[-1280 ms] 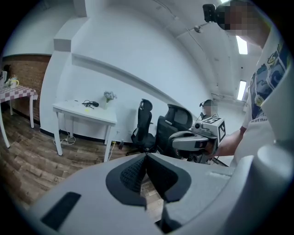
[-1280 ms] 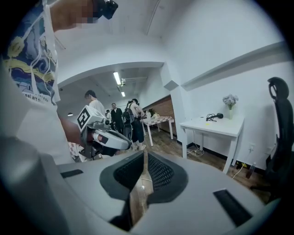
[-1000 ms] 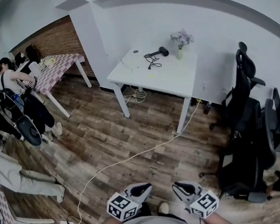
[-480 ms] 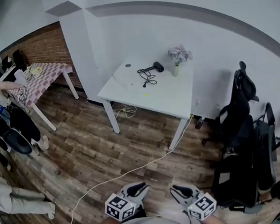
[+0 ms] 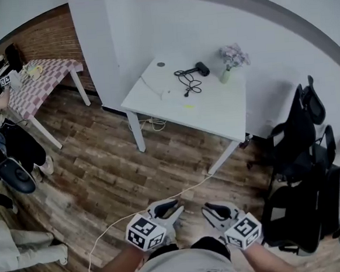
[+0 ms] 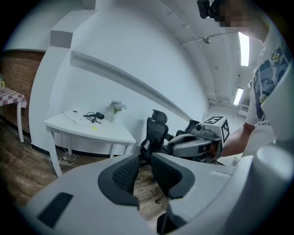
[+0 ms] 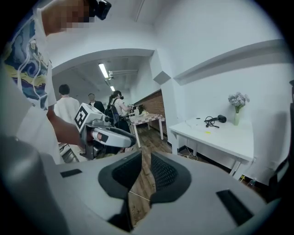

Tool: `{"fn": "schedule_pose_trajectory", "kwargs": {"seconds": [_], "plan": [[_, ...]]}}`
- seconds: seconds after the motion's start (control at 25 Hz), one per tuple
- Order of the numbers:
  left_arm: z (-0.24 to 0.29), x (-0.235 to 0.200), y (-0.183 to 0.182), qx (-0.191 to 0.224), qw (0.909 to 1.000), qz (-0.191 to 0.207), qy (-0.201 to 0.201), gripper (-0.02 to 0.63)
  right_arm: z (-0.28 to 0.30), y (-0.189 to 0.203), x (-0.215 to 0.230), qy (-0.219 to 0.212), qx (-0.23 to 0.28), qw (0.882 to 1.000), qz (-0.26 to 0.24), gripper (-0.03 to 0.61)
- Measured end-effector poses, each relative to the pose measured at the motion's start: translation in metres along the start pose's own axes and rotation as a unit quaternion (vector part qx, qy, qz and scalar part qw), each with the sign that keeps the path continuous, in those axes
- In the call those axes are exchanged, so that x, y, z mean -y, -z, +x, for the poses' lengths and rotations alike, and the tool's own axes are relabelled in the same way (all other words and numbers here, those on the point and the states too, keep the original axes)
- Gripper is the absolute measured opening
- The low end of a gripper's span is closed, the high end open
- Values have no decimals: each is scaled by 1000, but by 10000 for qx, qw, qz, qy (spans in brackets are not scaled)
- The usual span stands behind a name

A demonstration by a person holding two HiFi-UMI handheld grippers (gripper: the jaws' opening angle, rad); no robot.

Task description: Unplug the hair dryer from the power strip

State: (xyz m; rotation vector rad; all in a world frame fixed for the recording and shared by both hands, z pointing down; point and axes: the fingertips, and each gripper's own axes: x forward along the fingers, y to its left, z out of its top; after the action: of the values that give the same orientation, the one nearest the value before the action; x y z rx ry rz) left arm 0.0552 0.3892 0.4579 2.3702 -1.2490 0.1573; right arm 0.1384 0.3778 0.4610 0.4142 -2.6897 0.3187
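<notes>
Approaching appears to be the step in hand. Head view: the dryer (image 5: 201,69) lies on the table (image 5: 215,108), well apart from the left gripper (image 5: 168,207) and right gripper (image 5: 212,209). Left gripper view: jaws opening, nothing between them. Right gripper view: jaws parted, empty. The next move calls for reaching the table and finding the plug.
</notes>
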Motion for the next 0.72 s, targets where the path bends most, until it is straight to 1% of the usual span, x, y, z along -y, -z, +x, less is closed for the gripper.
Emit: {"fn": "schedule_pose_trajectory", "kwargs": {"seconds": [0.16,0.28,0.4,0.6,0.72], "plan": [[3,-26,-9,77,9999,-46,56,74,31,-18,13,-46,138,9998,-122,49],[6,-39,-11,33,9999,-92,50,74,46,-20,21,-42,52,10000,-55,55],[13,-56,-14,-13,10000,-58,17,75,59,-25,32,-18,0,10000,-19,60],[31,-80,-27,-17,9999,-155,-51,75,78,-34,61,-94,-3,10000,-28,60],[44,-99,-34,-42,9997,-176,-149,75,93,-41,85,-169,49,9998,-83,60]]}}
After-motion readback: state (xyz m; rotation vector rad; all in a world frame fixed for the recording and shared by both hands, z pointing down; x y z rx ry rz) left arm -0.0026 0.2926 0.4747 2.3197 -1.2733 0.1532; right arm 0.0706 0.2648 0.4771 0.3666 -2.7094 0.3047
